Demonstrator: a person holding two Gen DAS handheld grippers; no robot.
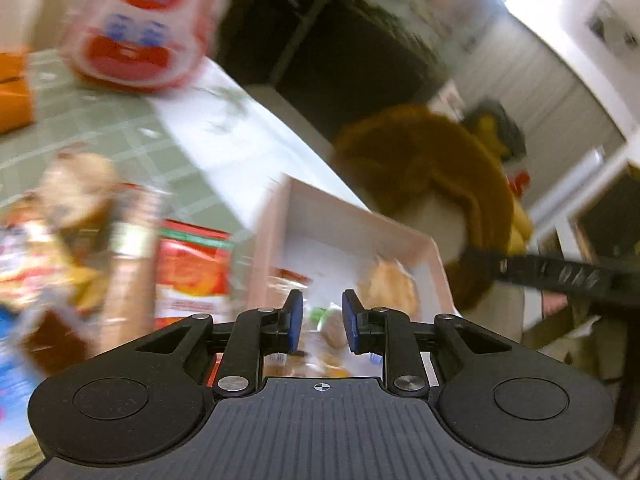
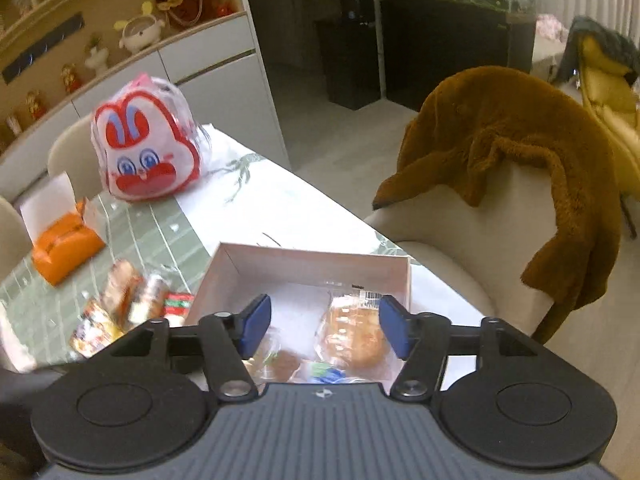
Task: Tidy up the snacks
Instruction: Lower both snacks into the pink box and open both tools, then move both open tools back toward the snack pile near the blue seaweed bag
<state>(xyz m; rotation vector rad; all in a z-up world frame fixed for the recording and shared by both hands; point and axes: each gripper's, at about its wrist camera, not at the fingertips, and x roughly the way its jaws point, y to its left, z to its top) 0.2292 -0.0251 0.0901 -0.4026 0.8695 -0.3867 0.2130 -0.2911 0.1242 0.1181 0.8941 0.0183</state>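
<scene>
In the left wrist view, heavily blurred, the left gripper (image 1: pixel 322 320) hangs over the near end of a pale pink box (image 1: pixel 352 224) that sits on the counter (image 1: pixel 120 128); its blue pads (image 1: pixel 295 318) stand a little apart with nothing between them, so it is released. Inside the box lies a wrapped bun (image 1: pixel 394 288) toward the right wall, with other clear-wrapped snacks nearer the gripper, too smeared to name. Left of the box, outside it, is a red snack packet (image 1: pixel 192 272) and beyond that a blurred heap of loose snacks (image 1: pixel 60 248). A red-and-white rabbit-face bag (image 1: pixel 140 28) stands at the far end of the counter, and an orange box (image 1: pixel 14 88) is at the left edge. A brown fleece (image 1: pixel 420 160) hangs over a chair to the right. In the right wrist view, the right gripper (image 2: pixel 324 326) is spread wide and empty above the same pink box (image 2: pixel 316 260). The bun (image 2: pixel 354 334) lies between its pads, lower down in the box, with a darker wrapped snack (image 2: pixel 284 364) to its left. The loose snacks (image 2: pixel 124 304) lie on the counter (image 2: pixel 256 204) just left of the box, the orange box (image 2: pixel 64 244) farther left, the rabbit bag (image 2: pixel 146 152) behind. The fleece (image 2: pixel 512 152) drapes the cream chair (image 2: pixel 452 248) beside the counter.
</scene>
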